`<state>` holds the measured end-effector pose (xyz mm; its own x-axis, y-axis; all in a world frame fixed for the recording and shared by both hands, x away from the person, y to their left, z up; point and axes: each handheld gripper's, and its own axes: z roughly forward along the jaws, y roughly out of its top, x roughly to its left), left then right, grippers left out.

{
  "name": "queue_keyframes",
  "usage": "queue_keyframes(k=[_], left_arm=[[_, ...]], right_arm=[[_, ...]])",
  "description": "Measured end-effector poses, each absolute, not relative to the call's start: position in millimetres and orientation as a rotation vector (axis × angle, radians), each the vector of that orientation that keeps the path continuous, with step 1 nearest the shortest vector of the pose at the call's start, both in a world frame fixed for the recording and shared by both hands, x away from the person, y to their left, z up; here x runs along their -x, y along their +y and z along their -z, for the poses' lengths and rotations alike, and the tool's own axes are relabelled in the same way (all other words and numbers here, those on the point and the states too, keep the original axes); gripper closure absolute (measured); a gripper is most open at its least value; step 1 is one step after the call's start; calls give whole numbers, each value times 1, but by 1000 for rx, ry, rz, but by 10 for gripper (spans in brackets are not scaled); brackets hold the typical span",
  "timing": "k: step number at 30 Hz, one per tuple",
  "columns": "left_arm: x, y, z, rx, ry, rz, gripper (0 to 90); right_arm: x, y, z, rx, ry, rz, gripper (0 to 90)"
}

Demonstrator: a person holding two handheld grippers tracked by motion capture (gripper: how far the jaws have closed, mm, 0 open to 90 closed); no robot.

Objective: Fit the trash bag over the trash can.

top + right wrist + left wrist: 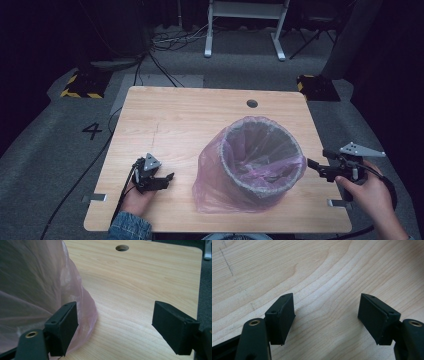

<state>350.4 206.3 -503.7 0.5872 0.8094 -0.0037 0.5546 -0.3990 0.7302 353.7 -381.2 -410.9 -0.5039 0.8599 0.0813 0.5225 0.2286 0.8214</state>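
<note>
Left gripper (159,179) low on table left of the pink-bagged dark round bin (260,155), jaws spread, right gripper (320,167) level beside bin's right, jaws spread, empty

Pink bag (37,290) cut off at left edge; bin (262,155) contents too blurred to tell.

Thin glossy pink plastic bag (220,175) lines a matt bin (260,150) on smooth pale wood table (175,115).

lab | floor number 4 (92,131) | hazard-striped blocks (80,86) | cables (165,42)
</note>
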Motion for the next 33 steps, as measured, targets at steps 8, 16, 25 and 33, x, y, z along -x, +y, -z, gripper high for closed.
queue_keyframes(k=[8,16,25,33], left_arm=[[-350,206,504,-2111,1079,-465,294],[-351,206,504,-2107,1084,-465,294],[-352,206,504,-2105,1087,-465,294],[-352,206,504,-2106,1087,-464,292]], right_arm=[[-351,-380,439,-1306,2126,-1167,210],[-344,-375,471,-1331,2162,-1161,198],[-343,-374,495,-1326,2088,-1112,198],[-350,-366,503,-1365,2163,-1024,168]])
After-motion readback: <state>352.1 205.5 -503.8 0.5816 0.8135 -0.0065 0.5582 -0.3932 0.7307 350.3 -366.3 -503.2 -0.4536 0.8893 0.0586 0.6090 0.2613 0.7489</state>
